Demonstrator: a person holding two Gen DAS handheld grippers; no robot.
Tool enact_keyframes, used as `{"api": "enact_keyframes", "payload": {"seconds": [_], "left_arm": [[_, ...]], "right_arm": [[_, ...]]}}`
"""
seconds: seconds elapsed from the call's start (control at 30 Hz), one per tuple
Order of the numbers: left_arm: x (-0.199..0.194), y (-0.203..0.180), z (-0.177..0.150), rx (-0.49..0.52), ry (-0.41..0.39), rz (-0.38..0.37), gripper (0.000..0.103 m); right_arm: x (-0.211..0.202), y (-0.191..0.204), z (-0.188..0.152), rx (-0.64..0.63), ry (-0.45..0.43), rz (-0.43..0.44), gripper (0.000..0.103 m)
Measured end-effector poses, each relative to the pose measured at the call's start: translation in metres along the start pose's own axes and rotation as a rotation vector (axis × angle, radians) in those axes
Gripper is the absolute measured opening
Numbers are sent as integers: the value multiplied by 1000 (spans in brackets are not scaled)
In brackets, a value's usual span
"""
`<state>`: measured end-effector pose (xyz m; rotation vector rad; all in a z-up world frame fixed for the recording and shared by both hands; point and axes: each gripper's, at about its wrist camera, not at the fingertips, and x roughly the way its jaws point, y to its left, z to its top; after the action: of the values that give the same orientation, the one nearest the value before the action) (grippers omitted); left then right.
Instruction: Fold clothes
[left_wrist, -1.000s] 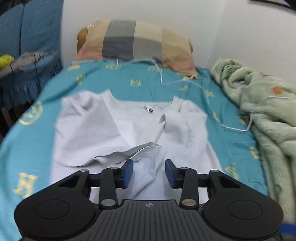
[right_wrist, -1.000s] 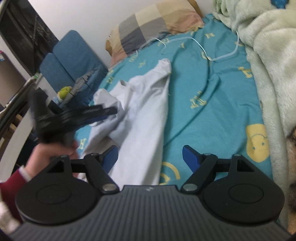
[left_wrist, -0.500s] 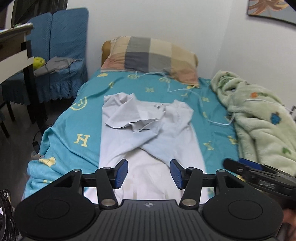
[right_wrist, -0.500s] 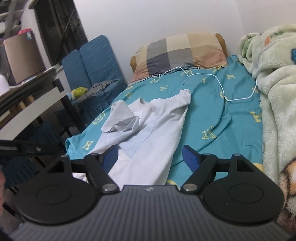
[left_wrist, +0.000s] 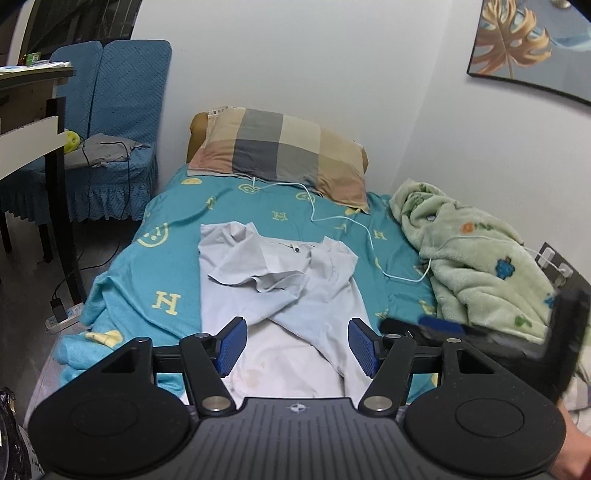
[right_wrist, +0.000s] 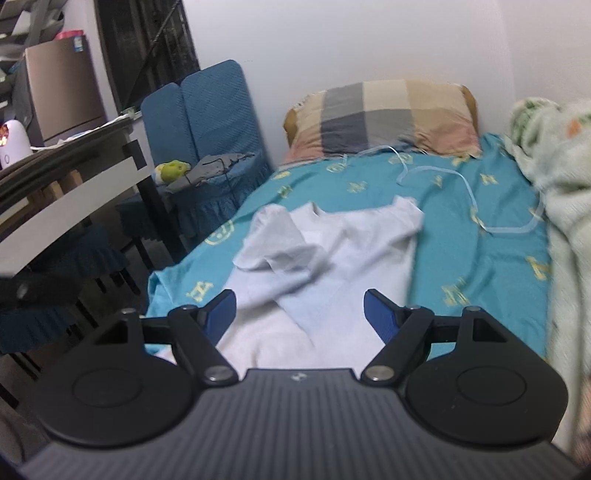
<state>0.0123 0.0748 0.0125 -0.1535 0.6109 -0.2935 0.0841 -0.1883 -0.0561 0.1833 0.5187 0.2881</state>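
At the far left, a blue-covered chair (left_wrist: 110, 122) stands beside the bed (left_wrist: 122, 280), with a grey garment (left_wrist: 101, 151) on its seat. A tabletop (left_wrist: 26, 107) projects in front of the chair. The bed carries a teal sheet with yellow motifs.

The left tool (left_wrist: 297, 345) hovers above the near end of the bed. Its jaws have just been opening and now stand released, with nothing between the blue pads (left_wrist: 231, 345).

The white shirt (left_wrist: 280, 295) lies lengthwise along the middle of the bed, collar toward the checked pillow (left_wrist: 277, 151). Both sleeves are folded inward and cross over the chest.

The right tool (right_wrist: 299, 317) also hovers above the shirt's near end, jaws wide apart and empty.

A white cable (left_wrist: 343, 225) runs from the pillow to the green fleece blanket (left_wrist: 476, 258), which is heaped along the bed's right edge.
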Motion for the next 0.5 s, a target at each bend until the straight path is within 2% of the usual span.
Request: {"api": "enact_keyframes", "payload": {"seconds": [0.17, 0.27, 0.37, 0.5], "left_arm": [[0, 35, -1, -58, -4, 6, 67], [6, 45, 0, -57, -5, 31, 67], [15, 56, 0, -67, -1, 10, 68], [40, 74, -7, -92, 51, 32, 68]], "right_arm": [[78, 32, 27, -46, 15, 24, 78], [133, 55, 35, -109, 41, 31, 78], [186, 75, 32, -170, 89, 31, 78], [243, 98, 17, -310, 155, -22, 77]]}}
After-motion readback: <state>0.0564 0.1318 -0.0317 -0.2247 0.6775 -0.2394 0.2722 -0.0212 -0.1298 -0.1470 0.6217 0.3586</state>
